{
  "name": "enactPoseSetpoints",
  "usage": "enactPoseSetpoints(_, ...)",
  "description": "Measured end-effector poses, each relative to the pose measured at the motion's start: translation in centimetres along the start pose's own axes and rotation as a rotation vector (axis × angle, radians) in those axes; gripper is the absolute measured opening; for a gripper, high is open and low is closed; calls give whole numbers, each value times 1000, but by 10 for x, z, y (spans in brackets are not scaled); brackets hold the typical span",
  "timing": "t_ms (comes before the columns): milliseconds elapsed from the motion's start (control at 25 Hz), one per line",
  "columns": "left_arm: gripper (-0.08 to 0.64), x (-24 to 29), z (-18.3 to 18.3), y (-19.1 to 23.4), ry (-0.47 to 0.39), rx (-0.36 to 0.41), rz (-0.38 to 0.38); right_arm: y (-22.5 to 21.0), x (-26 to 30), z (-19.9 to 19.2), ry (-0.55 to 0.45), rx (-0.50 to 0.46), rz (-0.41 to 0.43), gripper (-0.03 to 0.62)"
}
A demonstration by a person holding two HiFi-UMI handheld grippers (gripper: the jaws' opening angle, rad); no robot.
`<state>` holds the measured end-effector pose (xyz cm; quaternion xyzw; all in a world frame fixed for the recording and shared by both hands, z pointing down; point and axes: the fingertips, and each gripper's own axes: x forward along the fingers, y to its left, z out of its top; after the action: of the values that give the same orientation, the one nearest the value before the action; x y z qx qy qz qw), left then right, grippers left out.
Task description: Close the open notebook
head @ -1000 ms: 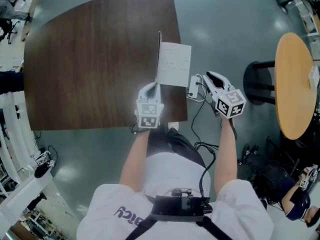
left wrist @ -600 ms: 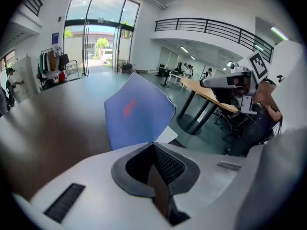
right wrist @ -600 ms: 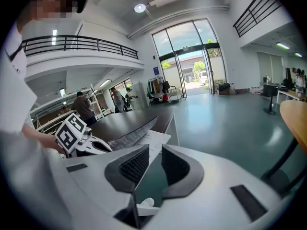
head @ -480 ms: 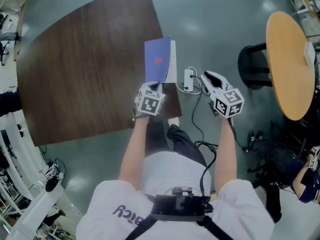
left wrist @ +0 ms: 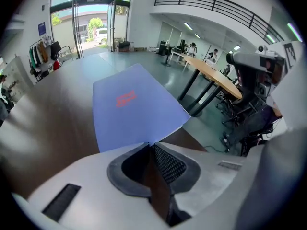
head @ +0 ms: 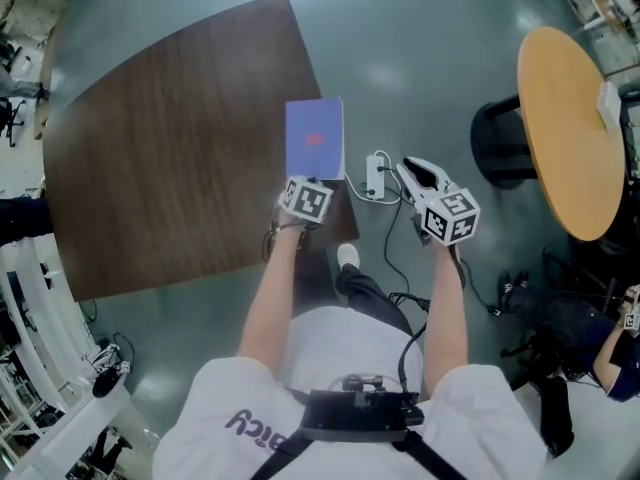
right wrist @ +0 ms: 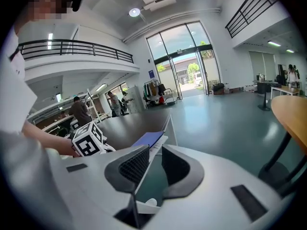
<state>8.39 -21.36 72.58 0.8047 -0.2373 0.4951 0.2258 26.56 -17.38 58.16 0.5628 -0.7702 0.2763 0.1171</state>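
1. The dark wooden surface (head: 170,138) fills the left of my head view. A broad stretch of wood runs from its left edge up to the notebook.
2. The notebook (head: 314,138) lies closed and flat, blue cover up with a red mark on it. It sits at the right side of the surface, and its far right corner juts out past that edge over the floor (head: 430,58).
3. My left gripper (left wrist: 149,143) points steeply down at the near edge of the notebook. It is clenched, and its tips meet on the lip of the blue cover. Its marker cube is just inside the near right corner of the surface.
4. Just right of the surface edge a white power strip (head: 375,176) lies on the floor, between the notebook and my right gripper.
5. My right gripper (right wrist: 154,151) hangs over the floor, off the surface and beside the strip. It is released, jaws apart, with only floor showing between them.
6. Open floor stretches right of it and beyond, up to a dark pedestal base (head: 497,146). Farther right is a round yellow table (head: 565,128), well apart from both grippers.
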Motion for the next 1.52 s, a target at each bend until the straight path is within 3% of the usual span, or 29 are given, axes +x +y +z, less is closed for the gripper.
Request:
enactPoseSetpoints(400,8,-33,-14,-11,-91,-121,63,29,-27,-1,-30,-21,81,80)
enactPoseSetpoints(480,9,-49,0,-16,-184,-188,51,31,-29,2,-51,-23,116,80)
enactPoseSetpoints(640,8,-117,35,-27,-480,-315,-7,58,-35,15,-101,-54,201,80)
enactPoseSetpoints(840,8,-223,69,-36,-830,-261,31,109,-47,50,-214,-79,303,80)
enactPoseSetpoints(1000,6,-294,79,-45,-1004,-204,140,145,-57,83,-281,-133,339,80)
enactPoseSetpoints(1080,6,-321,78,-50,-1052,-178,202,162,-66,100,-325,-176,342,78)
enactPoseSetpoints(1160,6,-339,74,-55,-1084,-152,258,177,-75,114,-368,-225,331,2)
enactPoseSetpoints(1280,6,-356,69,-64,-1115,-117,326,198,-87,128,-414,-327,299,2)
enactPoseSetpoints(1520,6,-361,67,-95,-1130,-92,324,212,-113,140,-468,-384,236,2)
